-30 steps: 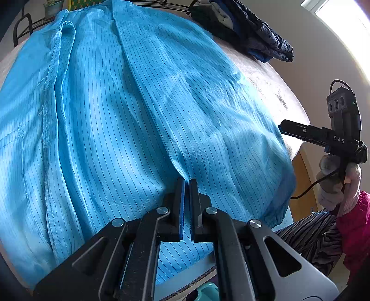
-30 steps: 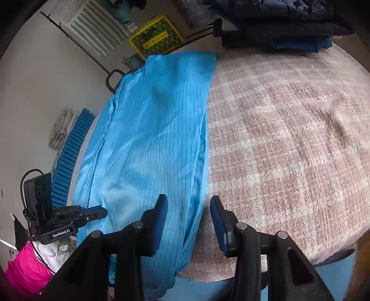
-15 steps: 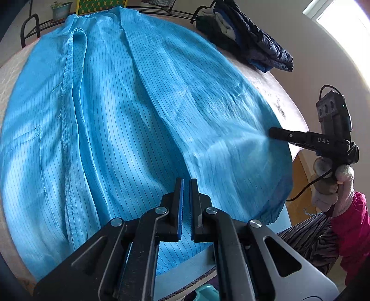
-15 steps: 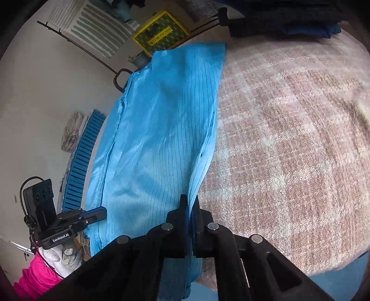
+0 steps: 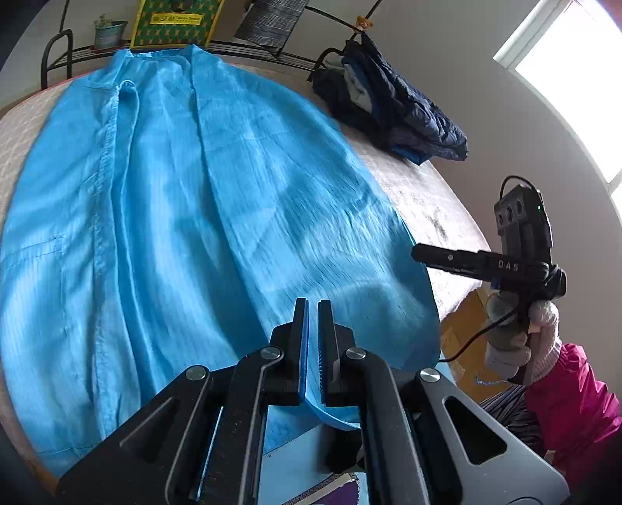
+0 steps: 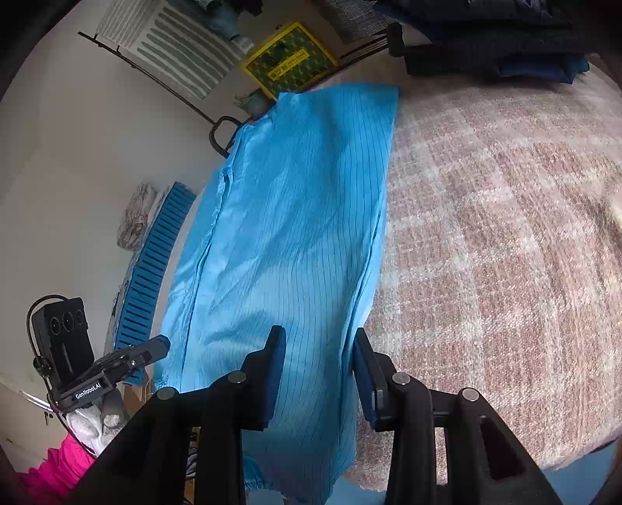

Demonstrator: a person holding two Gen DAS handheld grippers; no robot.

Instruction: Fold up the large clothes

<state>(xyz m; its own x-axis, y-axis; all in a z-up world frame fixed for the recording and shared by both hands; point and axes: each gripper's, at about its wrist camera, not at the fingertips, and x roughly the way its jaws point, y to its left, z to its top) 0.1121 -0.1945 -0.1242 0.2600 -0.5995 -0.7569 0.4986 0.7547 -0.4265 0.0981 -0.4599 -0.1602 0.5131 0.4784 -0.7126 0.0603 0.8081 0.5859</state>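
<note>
Blue garment [image 5: 202,217] lengthwise-folded along the bed's [image 6: 505,241] left edge; cross-folds remain — left gripper [image 5: 313,310] clenched on hem, right gripper [image 6: 319,342] fingers just reopening around its fold.

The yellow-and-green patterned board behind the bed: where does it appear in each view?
Left wrist view: the yellow-and-green board is at the top edge, left of centre.
Right wrist view: the board is near the top, slightly left of centre.
Shared landmark: the far end of the blue garment lies just below it.

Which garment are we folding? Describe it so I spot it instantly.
On the pinkish plaid bed cover, look left of the bare middle. The bright blue pinstriped garment lies spread flat lengthwise there, unlike the dark navy clothes piled at the far end.
</note>
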